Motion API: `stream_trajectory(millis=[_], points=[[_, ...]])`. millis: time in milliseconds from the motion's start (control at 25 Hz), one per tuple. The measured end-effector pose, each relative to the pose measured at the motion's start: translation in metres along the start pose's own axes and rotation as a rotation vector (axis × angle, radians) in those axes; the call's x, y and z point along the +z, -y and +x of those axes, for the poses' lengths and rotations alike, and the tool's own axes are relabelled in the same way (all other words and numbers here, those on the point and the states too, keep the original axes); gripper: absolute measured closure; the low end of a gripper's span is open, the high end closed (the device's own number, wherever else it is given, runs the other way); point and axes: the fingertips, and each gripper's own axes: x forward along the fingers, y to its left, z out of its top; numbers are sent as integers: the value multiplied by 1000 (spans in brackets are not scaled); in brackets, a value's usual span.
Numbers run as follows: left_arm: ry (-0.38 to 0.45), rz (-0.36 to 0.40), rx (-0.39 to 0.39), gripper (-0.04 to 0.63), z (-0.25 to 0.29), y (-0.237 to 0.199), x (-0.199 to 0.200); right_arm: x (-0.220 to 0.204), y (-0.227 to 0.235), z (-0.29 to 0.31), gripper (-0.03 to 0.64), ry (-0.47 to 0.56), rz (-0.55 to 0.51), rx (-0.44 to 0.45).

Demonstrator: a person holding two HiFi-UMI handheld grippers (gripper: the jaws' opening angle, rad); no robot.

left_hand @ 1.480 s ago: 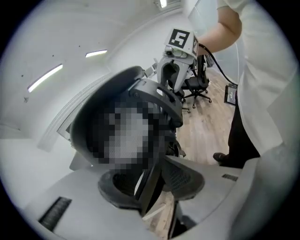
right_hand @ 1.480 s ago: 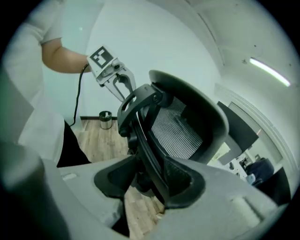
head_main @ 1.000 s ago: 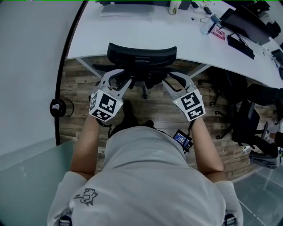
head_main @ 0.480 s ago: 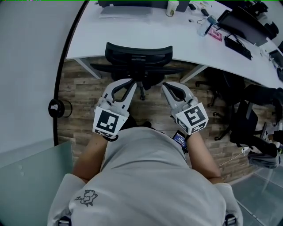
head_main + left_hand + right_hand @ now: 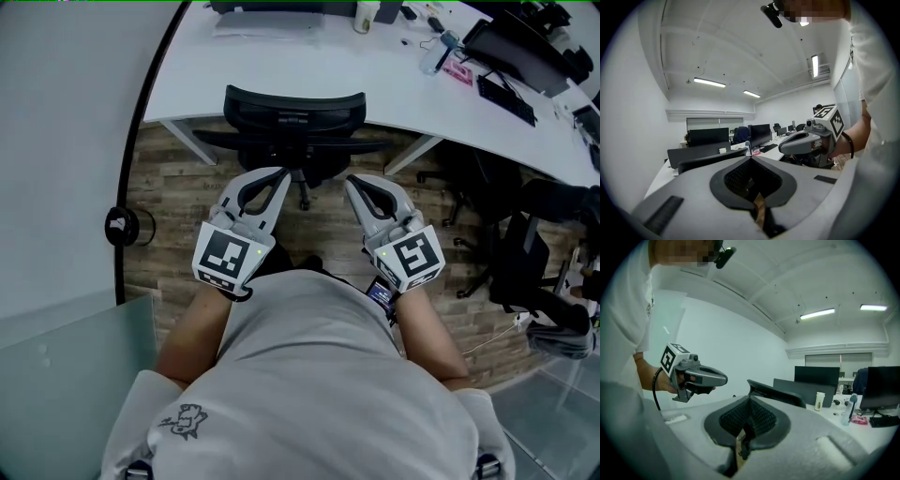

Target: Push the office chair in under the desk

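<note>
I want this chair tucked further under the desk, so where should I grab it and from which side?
Probably the curved top edge of the backrest of the office chair, from behind. It faces you while the desk covers the front. The left gripper and right gripper are shut and empty, so open them first.

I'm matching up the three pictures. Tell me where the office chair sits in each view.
Head view: the office chair is at upper centre, its backrest at the desk's edge.
Left gripper view: the chair is left of centre, only the top of its dark backrest showing.
Right gripper view: the chair is just right of centre, again only the top of the backrest.
Shared landmark: the white desk beyond the chair.
</note>
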Motion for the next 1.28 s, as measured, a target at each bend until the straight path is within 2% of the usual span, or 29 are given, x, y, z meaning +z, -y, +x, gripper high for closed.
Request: stream_trajectory(millis=[200,640,1280], points=[[-3,-12,7,597,-10,-3,0,5,-5,-2,614,0,-10,4],[7,-2,-54,597,-44,4,-7,-4,-38,-9,614,-27,-6,-31],[19,-10,-105,597,-190,17,-17,16,-180,-19,614,-9,-3,-54]])
